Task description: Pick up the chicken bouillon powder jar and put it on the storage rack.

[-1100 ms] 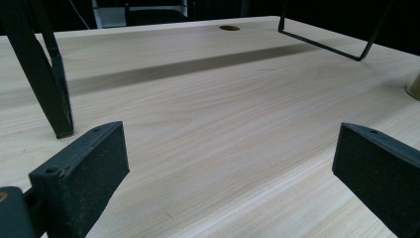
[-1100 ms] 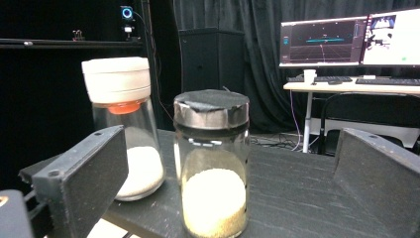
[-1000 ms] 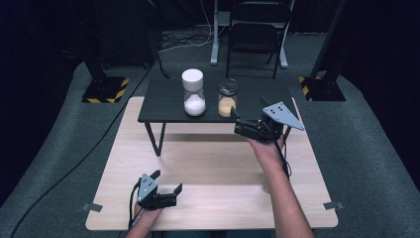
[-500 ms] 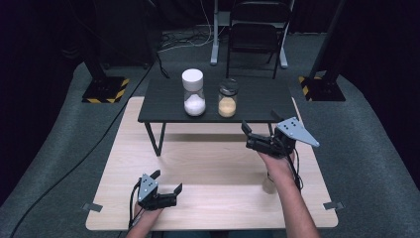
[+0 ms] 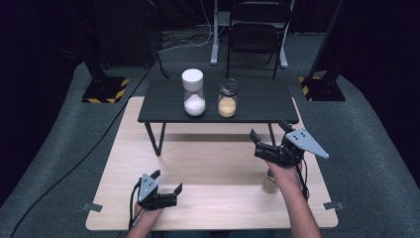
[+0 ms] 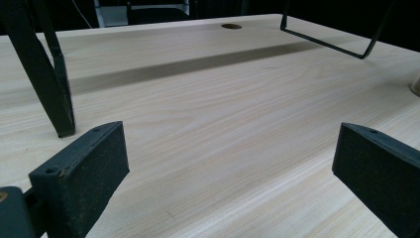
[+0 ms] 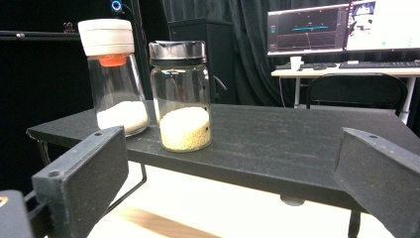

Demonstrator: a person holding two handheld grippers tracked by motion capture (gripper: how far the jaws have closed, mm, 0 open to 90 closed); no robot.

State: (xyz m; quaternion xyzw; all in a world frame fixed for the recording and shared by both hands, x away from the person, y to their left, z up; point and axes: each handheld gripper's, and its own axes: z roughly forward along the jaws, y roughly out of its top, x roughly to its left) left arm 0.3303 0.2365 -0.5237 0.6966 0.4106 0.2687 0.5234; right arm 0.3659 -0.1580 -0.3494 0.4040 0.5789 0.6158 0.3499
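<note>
Right gripper [image 5: 266, 139] sat off the near right corner of the black shelf [image 5: 257, 106], raised above the wooden table [image 5: 213, 163], jaws spread wide and empty. Its own camera looked level across the shelf top. The jar with the dark lid [image 7: 181, 96] was left of centre between the jaws, and the jar with the white cap [image 7: 113, 74] was farther left and a bit behind.

From above, both jars stood upright mid-shelf, near each other but apart. The dark-lidded jar [image 5: 228, 98] held yellowish grains and was the one nearer the right gripper. The white-capped jar [image 5: 193, 92] held white grains.

Left gripper [image 5: 161, 191] rested low at the near edge of the table, jaws also wide, nothing between them. Its view showed bare wood and a shelf leg [image 6: 47, 74].

My read: the step was a reach for the dark-lidded jar. To do it well:
- Swing the hand left first so the jar sits centred between the jaws, not offset as it was.
- Keep the jaws level with the glass body, below the lid and above the shelf surface. The lower edge looked close to the shelf rim, so lift slightly before going in.
- Come in from the right front. The gap to the white-capped jar looked tight for a jaw, so a skewed approach could knock it.
- Close only once both pads bracket the glass; smooth glass could slip under a partial grip.

Left gripper had no job here yet; fine where it was.
</note>
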